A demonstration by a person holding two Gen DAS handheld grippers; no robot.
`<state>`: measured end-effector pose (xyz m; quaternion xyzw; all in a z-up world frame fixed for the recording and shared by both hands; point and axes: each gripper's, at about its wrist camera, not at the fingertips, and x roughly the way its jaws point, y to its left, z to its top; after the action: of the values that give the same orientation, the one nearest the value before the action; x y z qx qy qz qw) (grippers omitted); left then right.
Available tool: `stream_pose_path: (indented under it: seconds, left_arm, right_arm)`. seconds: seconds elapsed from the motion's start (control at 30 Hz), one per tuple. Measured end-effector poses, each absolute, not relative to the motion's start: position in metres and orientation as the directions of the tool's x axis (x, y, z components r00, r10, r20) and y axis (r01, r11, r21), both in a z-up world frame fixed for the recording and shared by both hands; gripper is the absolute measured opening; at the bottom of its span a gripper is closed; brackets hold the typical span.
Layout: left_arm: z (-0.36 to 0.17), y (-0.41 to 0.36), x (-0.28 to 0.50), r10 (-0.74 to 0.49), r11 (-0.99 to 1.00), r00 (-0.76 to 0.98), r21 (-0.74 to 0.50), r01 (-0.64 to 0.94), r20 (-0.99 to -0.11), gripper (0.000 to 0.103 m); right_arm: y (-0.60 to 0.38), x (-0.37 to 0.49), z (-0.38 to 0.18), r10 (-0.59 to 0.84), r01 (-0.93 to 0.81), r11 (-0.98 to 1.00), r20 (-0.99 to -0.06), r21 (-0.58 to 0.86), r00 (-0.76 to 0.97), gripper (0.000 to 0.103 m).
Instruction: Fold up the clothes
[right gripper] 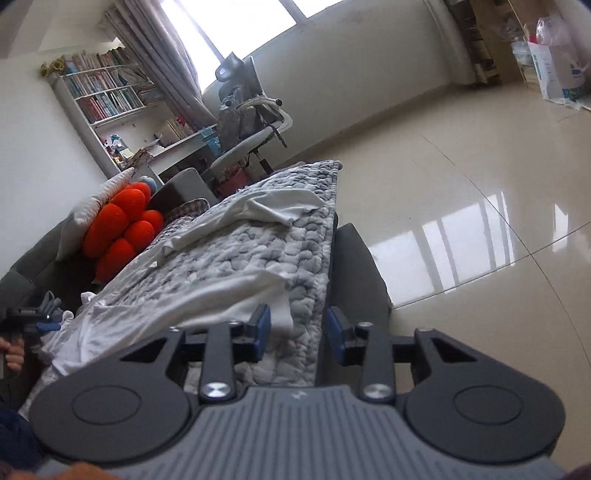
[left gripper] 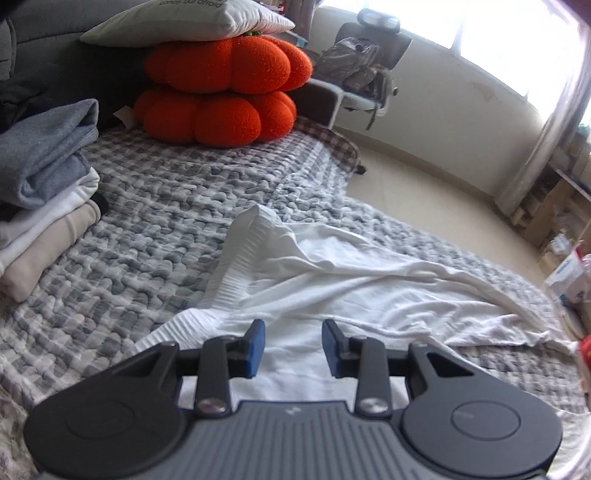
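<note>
**Desk:** Where does the garment lie?

**Floor:** A white garment sprawls unfolded across the grey checked quilt, its ribbed hem rucked up toward the far side and a long limb of cloth trailing off to your right. In the right wrist view the same white cloth runs along the quilt near its edge, a loose tab hanging just by your right gripper.

**Desk:** And your two tools?

**Floor:** Your left gripper hangs over the near part of the garment, jaws spread, nothing between the blue pads. Your right one is likewise released, parted over the quilt's edge with the cloth tab beside its left pad, not pinched.

**Desk:** Which step is this?

**Floor:** By my reading, a lay-out or first-grasp stage for this piece: it is creased and spread, with no clean fold visible. A stack of folded clothes sits at the left on the quilt, grey on top, white and beige below. Whether this piece was just dropped here or is mid-smoothing, the pictures do not settle.

**Desk:** What does the next move ask of you?

**Floor:** You would want a pinch on a hem or corner with each tool, taking cloth only and not the puffy quilt beneath, then tension between them to flatten the wrinkles before any fold. Mind the edge on your right; the cloth could slide toward the tiled floor.

**Desk:** Surroundings?

**Floor:** Orange pumpkin cushions under a white pillow, well clear of the garment.
</note>
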<state>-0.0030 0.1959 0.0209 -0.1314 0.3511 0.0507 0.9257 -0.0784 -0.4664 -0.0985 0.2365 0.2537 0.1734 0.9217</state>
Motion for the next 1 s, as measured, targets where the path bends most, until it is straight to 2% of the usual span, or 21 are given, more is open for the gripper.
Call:
stream_pose_path:
  seconds: [0.1,0.13,0.2,0.33,0.43,0.5,0.57,0.67,0.73,0.93,1.0]
  left_arm:
    - [0.020,0.188,0.003,-0.004,0.960,0.753,-0.214,-0.182,-0.658,0.035]
    - [0.020,0.186,0.004,-0.005,0.961,0.756,-0.213,-0.178,-0.655,0.035]
    - [0.020,0.182,0.006,0.005,0.963,0.757,-0.200,-0.179,-0.654,0.035]
    - [0.020,0.186,0.011,0.019,0.960,0.756,-0.199,-0.197,-0.654,0.035]
    - [0.020,0.189,0.015,0.026,0.955,0.757,-0.206,-0.211,-0.652,0.034]
    - [0.018,0.188,0.015,0.018,0.955,0.757,-0.213,-0.207,-0.653,0.034]
    - [0.016,0.186,0.016,0.010,0.954,0.756,-0.219,-0.203,-0.654,0.034]
    - [0.010,0.185,0.015,-0.004,0.956,0.748,-0.223,-0.193,-0.664,0.034]
    - [0.007,0.186,0.011,-0.020,0.957,0.744,-0.228,-0.179,-0.667,0.034]
    - [0.003,0.184,-0.004,-0.072,0.962,0.737,-0.241,-0.125,-0.672,0.035]
    - [0.004,0.179,-0.010,-0.108,0.965,0.732,-0.248,-0.085,-0.673,0.037]
  right_arm:
    - [-0.454,-0.070,-0.100,0.490,-0.271,0.814,-0.355,0.515,0.796,0.049]
    - [-0.450,-0.068,-0.098,0.512,-0.297,0.802,-0.341,0.519,0.788,0.040]
    - [-0.443,-0.068,-0.092,0.507,-0.304,0.815,-0.354,0.493,0.786,0.005]
    - [-0.447,-0.082,-0.067,0.432,-0.243,0.855,-0.373,0.458,0.821,0.004]
    - [-0.462,-0.092,-0.040,0.399,-0.190,0.835,-0.329,0.517,0.856,0.004]
    - [-0.468,-0.095,-0.026,0.379,-0.135,0.812,-0.337,0.568,0.862,0.004]
    - [-0.470,-0.091,-0.024,0.367,-0.068,0.794,-0.388,0.604,0.845,0.004]
    - [-0.467,-0.087,-0.034,0.317,0.048,0.813,-0.510,0.580,0.799,0.005]
    - [-0.471,-0.092,-0.043,0.336,0.078,0.785,-0.528,0.615,0.780,0.005]
    - [-0.485,-0.119,-0.034,0.390,0.090,0.647,-0.430,0.758,0.814,0.005]
    - [-0.480,-0.124,-0.030,0.382,0.107,0.638,-0.435,0.762,0.815,0.005]
